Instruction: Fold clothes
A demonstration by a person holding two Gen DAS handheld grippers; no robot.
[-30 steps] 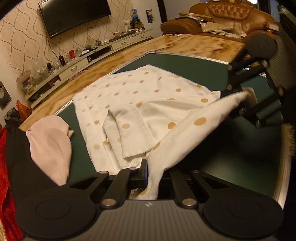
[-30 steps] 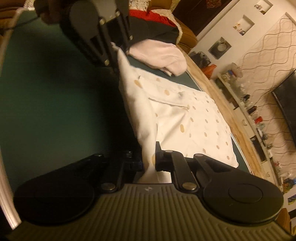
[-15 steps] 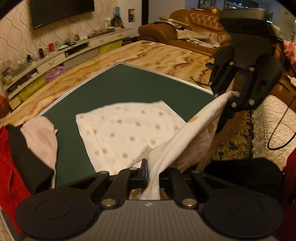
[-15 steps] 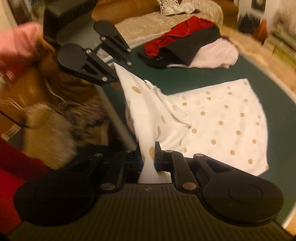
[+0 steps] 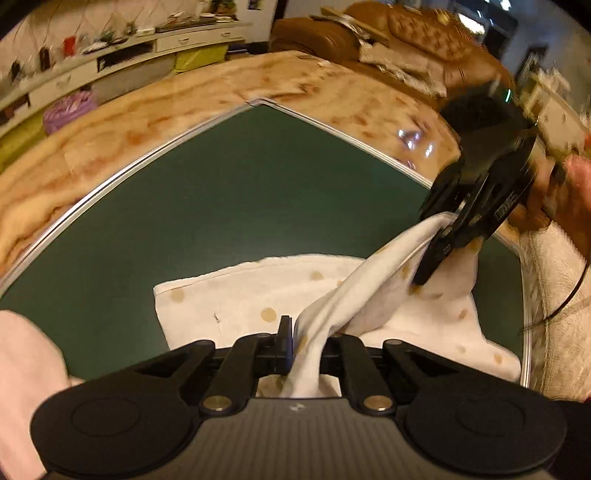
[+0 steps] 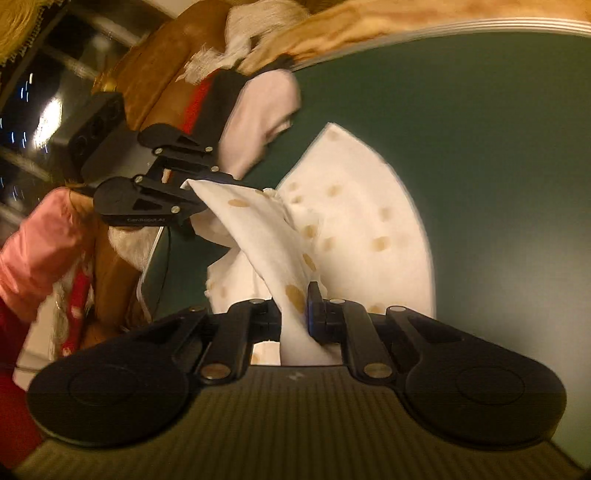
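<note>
A white shirt with tan dots [image 5: 236, 306] lies partly on the green table mat [image 5: 221, 192]; it also shows in the right wrist view [image 6: 354, 221]. My left gripper [image 5: 295, 343] is shut on one end of the shirt's edge. My right gripper [image 6: 295, 314] is shut on the other end and shows in the left wrist view [image 5: 443, 229]. The left gripper shows in the right wrist view [image 6: 188, 188]. The cloth edge hangs taut and lifted between them, over the near table edge.
A pink garment [image 5: 26, 369] lies at the left of the mat, with black and red clothes [image 6: 207, 99] beside it. The wooden table border [image 5: 258, 85] rings the mat. A brown sofa [image 5: 406, 33] stands beyond.
Both grippers have pulled the shirt towards the near table edge and lifted its held edge. Less of the shirt lies on the mat. The views have swung round.
</note>
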